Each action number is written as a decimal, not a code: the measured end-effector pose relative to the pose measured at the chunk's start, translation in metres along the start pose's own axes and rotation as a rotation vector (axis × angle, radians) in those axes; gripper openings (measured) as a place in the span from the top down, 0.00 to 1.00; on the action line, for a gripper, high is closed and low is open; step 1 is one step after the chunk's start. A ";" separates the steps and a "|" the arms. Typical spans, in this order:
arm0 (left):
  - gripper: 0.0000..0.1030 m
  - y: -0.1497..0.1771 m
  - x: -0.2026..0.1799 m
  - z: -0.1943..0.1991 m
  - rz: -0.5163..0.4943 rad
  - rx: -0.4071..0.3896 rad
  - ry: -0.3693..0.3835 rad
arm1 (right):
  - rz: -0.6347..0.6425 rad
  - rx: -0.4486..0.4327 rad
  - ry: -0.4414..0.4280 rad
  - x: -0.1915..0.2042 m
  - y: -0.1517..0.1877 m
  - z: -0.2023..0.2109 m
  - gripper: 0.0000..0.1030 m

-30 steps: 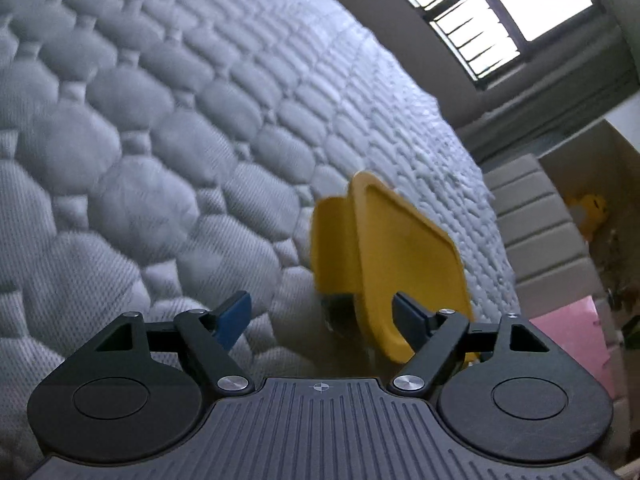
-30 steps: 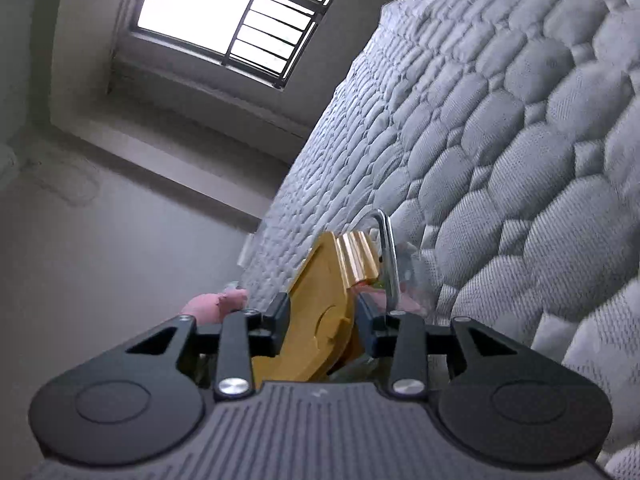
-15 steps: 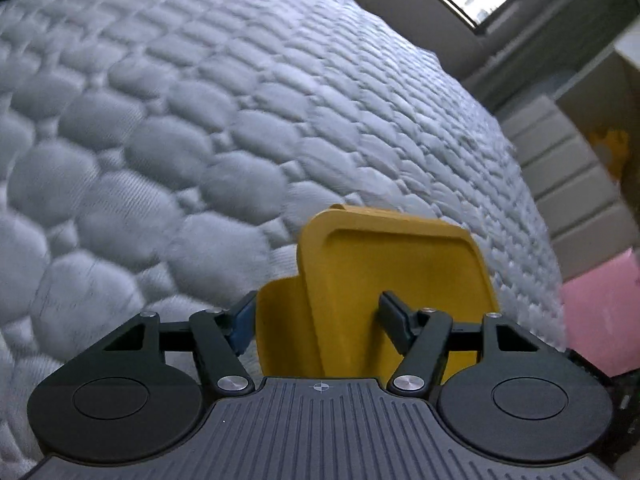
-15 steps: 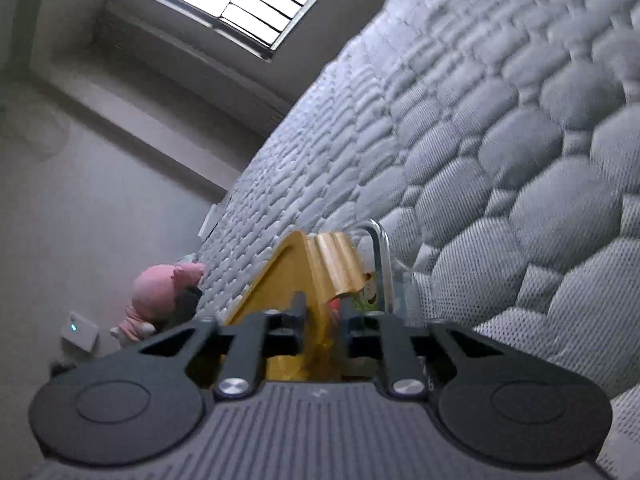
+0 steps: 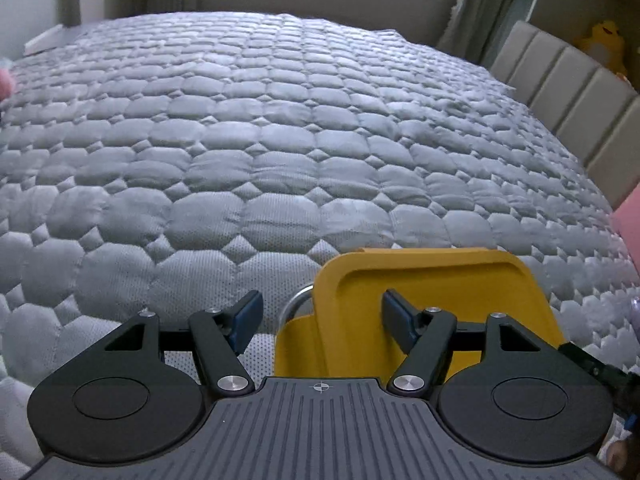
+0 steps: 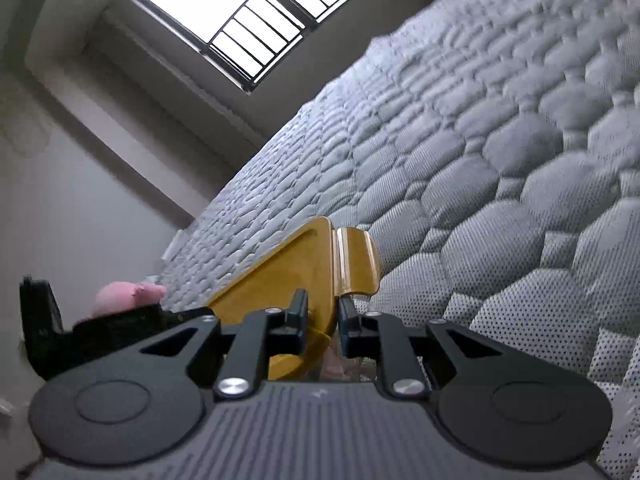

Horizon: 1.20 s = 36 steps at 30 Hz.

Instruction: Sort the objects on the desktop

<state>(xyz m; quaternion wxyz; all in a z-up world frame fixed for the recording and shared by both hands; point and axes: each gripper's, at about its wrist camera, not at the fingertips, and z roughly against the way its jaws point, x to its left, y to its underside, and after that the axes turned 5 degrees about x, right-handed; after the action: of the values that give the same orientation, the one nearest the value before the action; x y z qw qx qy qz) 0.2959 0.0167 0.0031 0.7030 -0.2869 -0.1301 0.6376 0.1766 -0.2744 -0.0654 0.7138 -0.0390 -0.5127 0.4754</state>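
A yellow box lid (image 5: 432,300) with a side latch stands low over the grey quilted bed (image 5: 280,140). In the left wrist view my left gripper (image 5: 322,314) is open, its jaws spread around the lid's left part without touching it. A metal wire handle (image 5: 294,304) shows at the lid's left edge. In the right wrist view my right gripper (image 6: 323,314) is shut on the yellow lid's (image 6: 288,276) edge, beside its latch flap (image 6: 354,264). What lies under the lid is hidden.
A padded beige headboard (image 5: 560,92) runs along the bed's right side, with a yellow plush toy (image 5: 604,40) behind it. A pink plush toy (image 6: 124,298) lies at the bed's far edge. A barred window (image 6: 256,12) sits in the wall beyond.
My left gripper has swung level, so the lid now lies flat and low between its open jaws. My right gripper's jaws have closed tighter on the lid's edge.
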 end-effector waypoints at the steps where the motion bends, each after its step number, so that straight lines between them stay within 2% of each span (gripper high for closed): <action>1: 0.32 0.001 0.001 0.003 0.005 -0.004 -0.005 | 0.006 -0.007 0.000 0.004 0.001 0.000 0.83; 6: 0.31 0.011 0.005 0.017 0.011 -0.014 0.020 | 0.103 -0.039 -0.008 0.029 0.009 0.007 0.83; 7: 0.28 0.012 0.004 0.019 0.009 -0.018 0.023 | 0.106 -0.031 -0.023 0.033 0.010 0.005 0.83; 10: 0.21 0.013 0.001 0.027 -0.004 -0.043 0.026 | 0.053 0.051 -0.021 0.030 0.011 -0.006 0.82; 12: 0.21 0.012 0.001 0.029 -0.010 -0.044 0.034 | 0.021 0.026 0.004 0.025 0.013 -0.009 0.80; 16: 0.20 0.015 0.009 0.027 -0.004 -0.041 0.003 | 0.017 0.028 -0.038 0.020 0.020 0.003 0.78; 18: 0.20 0.021 0.020 0.032 0.042 -0.057 0.011 | 0.002 0.034 -0.064 0.015 0.023 0.013 0.78; 20: 0.14 0.029 0.032 0.039 0.101 -0.080 0.031 | -0.006 -0.003 -0.064 0.013 0.026 0.026 0.71; 21: 0.10 0.033 0.039 0.042 0.139 -0.094 0.044 | -0.004 -0.034 -0.056 0.012 0.027 0.033 0.57; 22: 0.10 0.038 0.046 0.045 0.177 -0.104 0.055 | -0.002 -0.066 -0.045 0.012 0.028 0.040 0.43; 24: 0.10 0.040 0.052 0.045 0.215 -0.099 0.078 | 0.060 -0.144 0.013 0.018 0.025 0.047 0.38; 27: 0.10 0.041 0.052 0.044 0.222 -0.076 0.108 | 0.077 -0.098 0.034 0.023 0.019 0.036 0.57; 28: 0.10 0.042 0.050 0.045 0.218 -0.079 0.114 | 0.062 -0.079 0.042 0.024 0.019 0.031 0.60; 29: 0.10 0.043 0.048 0.045 0.210 -0.081 0.120 | 0.057 -0.100 0.076 0.024 0.022 0.030 0.62; 30: 0.10 0.044 0.045 0.046 0.201 -0.079 0.127 | 0.059 -0.110 0.096 0.025 0.025 0.028 0.68; 34: 0.10 0.045 0.035 0.039 0.164 -0.060 0.140 | 0.089 -0.115 0.119 0.032 0.034 0.021 0.76; 36: 0.10 0.042 0.032 0.033 0.166 -0.054 0.143 | 0.108 -0.113 0.122 0.037 0.038 0.017 0.76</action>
<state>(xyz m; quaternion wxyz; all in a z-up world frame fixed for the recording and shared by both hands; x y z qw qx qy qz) 0.2480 0.0567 -0.0004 0.6472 -0.3603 -0.0727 0.6678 0.1400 -0.2342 -0.0522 0.7138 -0.1356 -0.4916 0.4801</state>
